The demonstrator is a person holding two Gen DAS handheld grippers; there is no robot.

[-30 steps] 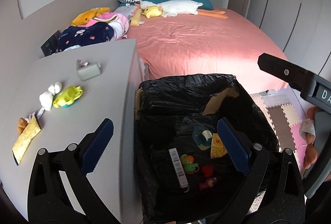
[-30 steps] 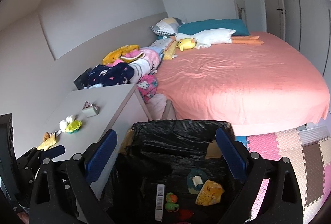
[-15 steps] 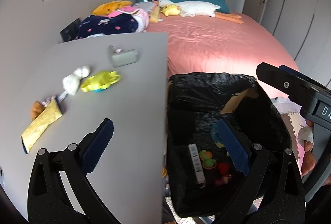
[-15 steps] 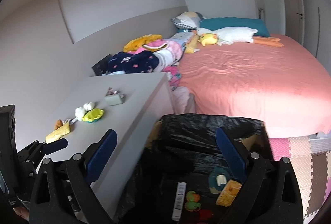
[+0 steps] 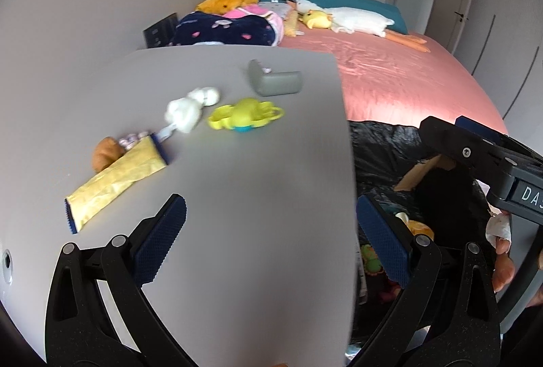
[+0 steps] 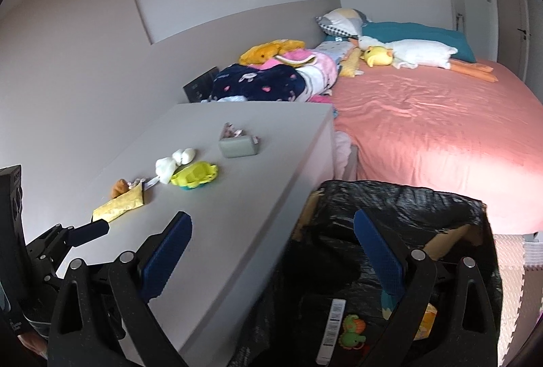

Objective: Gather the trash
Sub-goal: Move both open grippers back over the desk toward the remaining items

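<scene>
The yellow wrapper (image 5: 117, 178) lies flat and crumpled on the grey dresser top (image 5: 237, 214), with a dark blue serrated strip at each end; it touches a brown lump (image 5: 105, 155). White wads (image 5: 188, 107) and a yellow-green toy (image 5: 246, 114) lie beyond it. The bin (image 6: 407, 207), lined with a black bag, stands just beside the dresser and holds a barcoded strip (image 6: 331, 329). The left gripper (image 5: 271, 239) and right gripper (image 6: 271, 260) are both wide apart, holding nothing. The letters "DA" are legible on the right gripper's body.
</scene>
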